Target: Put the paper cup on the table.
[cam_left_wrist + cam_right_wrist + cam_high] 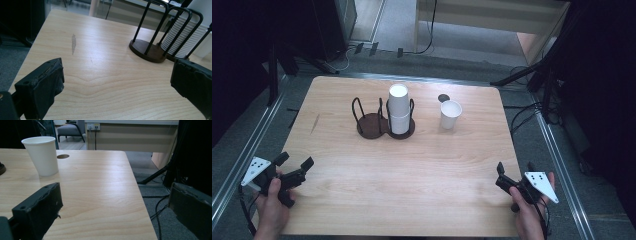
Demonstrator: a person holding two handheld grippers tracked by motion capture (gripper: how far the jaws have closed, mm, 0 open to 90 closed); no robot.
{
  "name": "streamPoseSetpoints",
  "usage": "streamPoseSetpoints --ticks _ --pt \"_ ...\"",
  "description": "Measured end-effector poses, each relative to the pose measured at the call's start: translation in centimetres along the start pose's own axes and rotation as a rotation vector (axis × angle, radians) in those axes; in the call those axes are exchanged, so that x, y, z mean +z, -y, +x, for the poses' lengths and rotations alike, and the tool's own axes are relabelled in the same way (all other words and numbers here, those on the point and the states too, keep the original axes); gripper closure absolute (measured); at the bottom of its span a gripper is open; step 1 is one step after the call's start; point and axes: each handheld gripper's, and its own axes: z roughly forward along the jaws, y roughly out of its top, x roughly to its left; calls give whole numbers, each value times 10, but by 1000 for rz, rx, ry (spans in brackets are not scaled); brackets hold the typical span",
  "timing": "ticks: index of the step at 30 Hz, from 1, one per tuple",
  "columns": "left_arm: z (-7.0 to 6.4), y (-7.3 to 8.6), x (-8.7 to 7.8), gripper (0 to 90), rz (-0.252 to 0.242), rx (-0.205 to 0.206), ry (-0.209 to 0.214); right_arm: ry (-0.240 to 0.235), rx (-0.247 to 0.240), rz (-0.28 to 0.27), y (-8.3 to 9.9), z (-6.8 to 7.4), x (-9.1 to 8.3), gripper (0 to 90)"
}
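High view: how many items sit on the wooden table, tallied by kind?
Loose white paper cup standing alone: 1
Stack of white paper cups in the rack, number of cups unclear: 1
Dark wire cup rack with two round bases: 1
Total: 3

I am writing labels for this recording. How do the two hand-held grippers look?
Both the left hand-held gripper and the right hand-held gripper are black, with two blocky jaws. Each carries a white three-cornered plate with dark dots. A dark cable trails from each.
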Motion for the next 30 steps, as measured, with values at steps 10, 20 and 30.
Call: streamPoseSetpoints --ticks 10,20,30 --pt "0 0 0 0 0 1 0 31 18 2 6 -14 -13 0" --pt "0 0 0 0 0 0 -2 64 21 7 13 -32 -31 0" --pt "0 0 0 0 1 3 -3 73 28 9 21 -41 -43 0"
